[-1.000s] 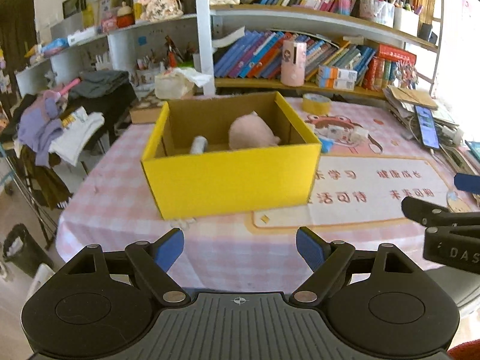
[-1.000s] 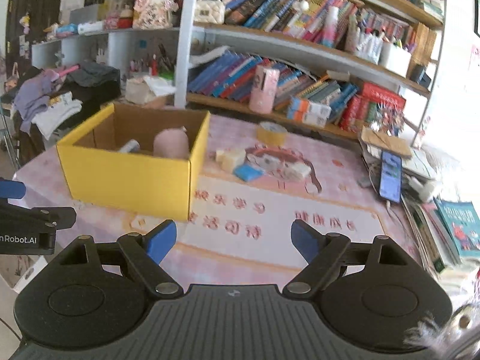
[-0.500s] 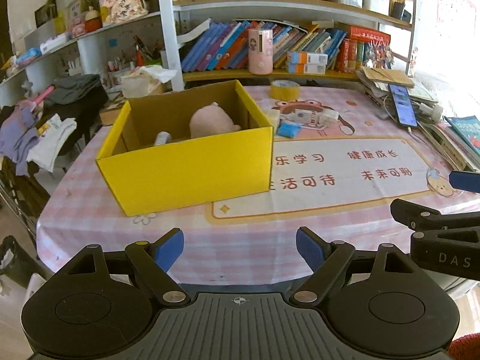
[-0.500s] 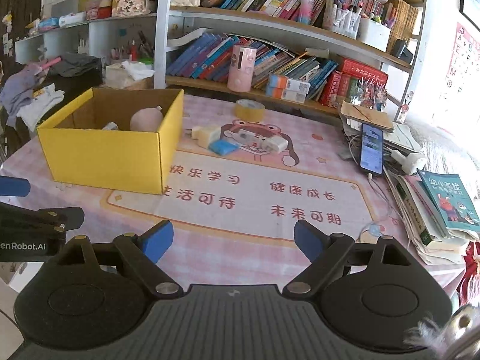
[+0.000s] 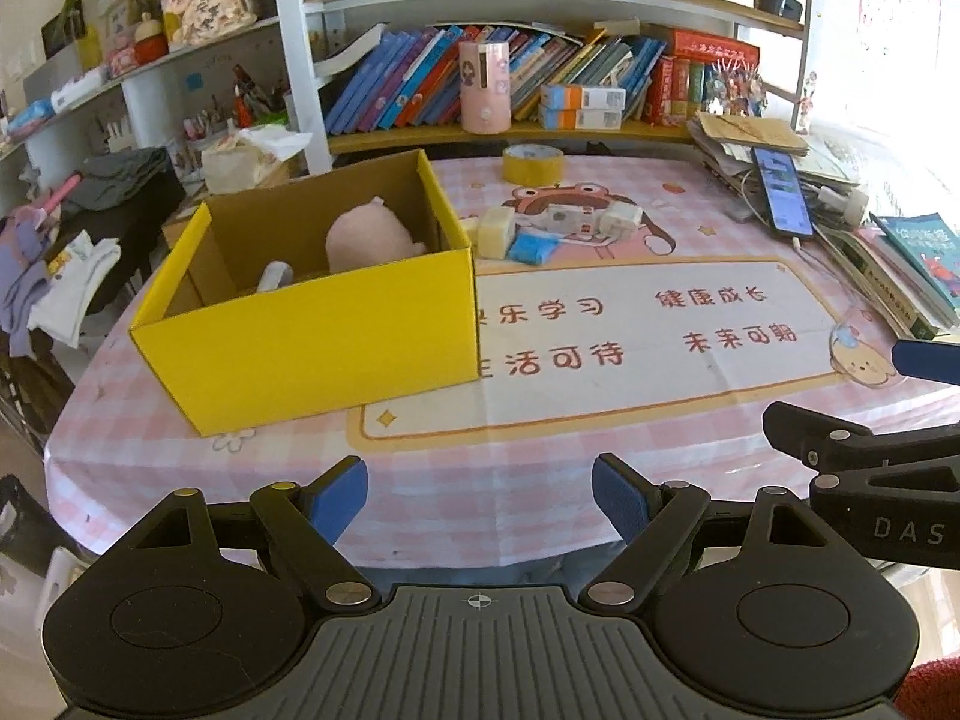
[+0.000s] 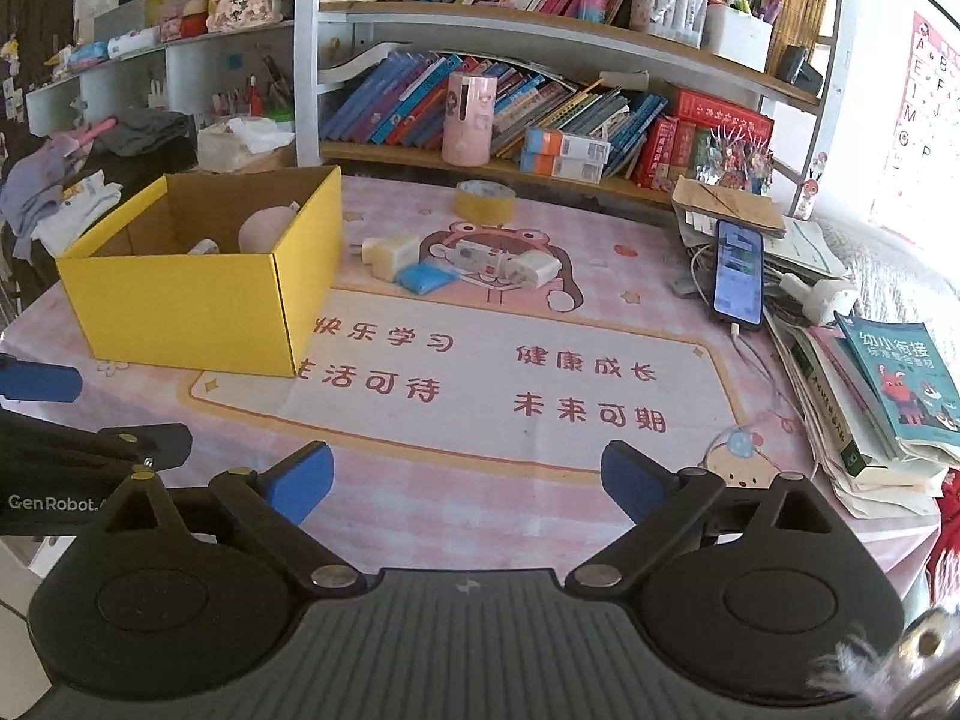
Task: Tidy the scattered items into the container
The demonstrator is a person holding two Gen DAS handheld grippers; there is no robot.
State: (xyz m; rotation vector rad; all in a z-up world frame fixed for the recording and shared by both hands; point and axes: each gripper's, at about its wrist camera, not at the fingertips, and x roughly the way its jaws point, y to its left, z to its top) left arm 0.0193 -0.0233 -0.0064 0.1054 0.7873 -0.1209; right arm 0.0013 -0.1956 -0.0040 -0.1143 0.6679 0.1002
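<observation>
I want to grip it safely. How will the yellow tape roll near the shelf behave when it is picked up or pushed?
The tape roll lies flat on the tablecloth, so a push will probably slide it, not roll it. It looks like a stiff ring, likely light for its size. Its smooth curved side may slip between the pads; tipped on edge, it could roll.

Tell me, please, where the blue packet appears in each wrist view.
Left wrist: blue packet right of centre, upper half, just past the yellow box.
Right wrist: blue packet left of centre, right of the box.
Shared landmark: tape roll behind it.
</observation>
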